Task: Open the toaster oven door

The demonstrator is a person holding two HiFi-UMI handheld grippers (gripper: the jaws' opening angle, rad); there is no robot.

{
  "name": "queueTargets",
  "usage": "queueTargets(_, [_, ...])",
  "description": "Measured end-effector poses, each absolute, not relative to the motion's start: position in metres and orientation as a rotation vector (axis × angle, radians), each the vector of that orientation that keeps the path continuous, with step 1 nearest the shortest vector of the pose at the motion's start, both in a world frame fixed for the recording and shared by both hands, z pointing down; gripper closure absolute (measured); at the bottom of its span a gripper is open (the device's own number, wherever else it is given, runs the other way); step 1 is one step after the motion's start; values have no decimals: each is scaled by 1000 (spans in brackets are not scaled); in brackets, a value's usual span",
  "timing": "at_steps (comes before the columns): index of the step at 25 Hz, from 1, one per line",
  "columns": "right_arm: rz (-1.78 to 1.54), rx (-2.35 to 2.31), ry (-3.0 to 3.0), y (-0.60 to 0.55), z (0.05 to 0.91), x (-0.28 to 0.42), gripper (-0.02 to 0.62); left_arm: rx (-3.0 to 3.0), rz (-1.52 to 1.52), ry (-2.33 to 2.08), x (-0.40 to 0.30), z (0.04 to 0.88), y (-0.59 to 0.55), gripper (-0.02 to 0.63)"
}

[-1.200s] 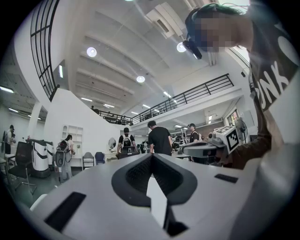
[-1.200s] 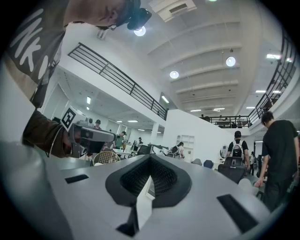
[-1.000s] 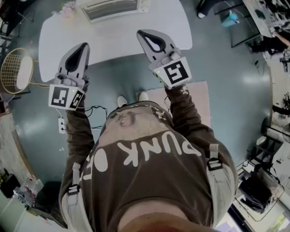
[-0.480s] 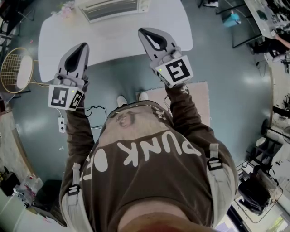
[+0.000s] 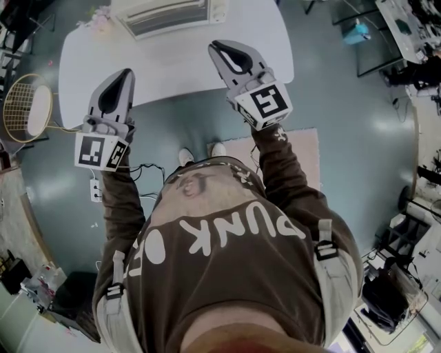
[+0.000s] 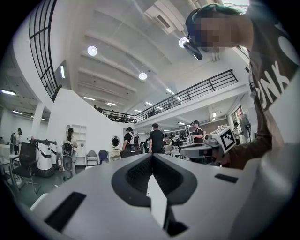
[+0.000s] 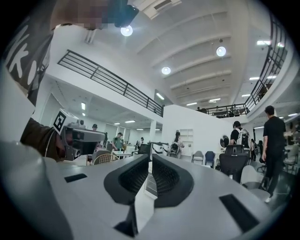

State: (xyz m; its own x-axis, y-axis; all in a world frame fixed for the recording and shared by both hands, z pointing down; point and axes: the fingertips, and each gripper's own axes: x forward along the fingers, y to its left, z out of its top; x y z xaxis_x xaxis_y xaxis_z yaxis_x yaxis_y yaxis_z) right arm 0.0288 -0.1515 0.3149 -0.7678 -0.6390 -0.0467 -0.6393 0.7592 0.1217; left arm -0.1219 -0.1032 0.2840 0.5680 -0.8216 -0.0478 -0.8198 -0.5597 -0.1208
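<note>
The toaster oven (image 5: pixel 169 14) is white and silver and stands at the far edge of the white table (image 5: pixel 179 65); its door looks closed. My left gripper (image 5: pixel 127 71) hovers over the table's near left edge with its jaws shut and nothing in them (image 6: pixel 151 155). Over the table's near right part, my right gripper (image 5: pixel 214 47) is held closer to the oven. Its jaws are opening, with a narrow gap at the tips (image 7: pixel 150 157) and nothing between them. Both gripper views look out over the hall, not at the oven.
A badminton racket (image 5: pixel 26 107) leans at the table's left end. A pink mat (image 5: pixel 303 148) and a power strip (image 5: pixel 94 190) lie on the floor by my feet. Chairs, desks and several people stand farther off in the hall (image 7: pixel 269 140).
My right gripper has shifted a little farther over the table towards the oven. The left gripper has barely moved.
</note>
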Motion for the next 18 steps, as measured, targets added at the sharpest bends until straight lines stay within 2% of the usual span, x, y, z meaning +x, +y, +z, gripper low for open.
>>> queueTargets(18, [-194, -1575, 3008, -384, 386, 16, 485, -2715, -39, 1419, -140, 302, -123, 603])
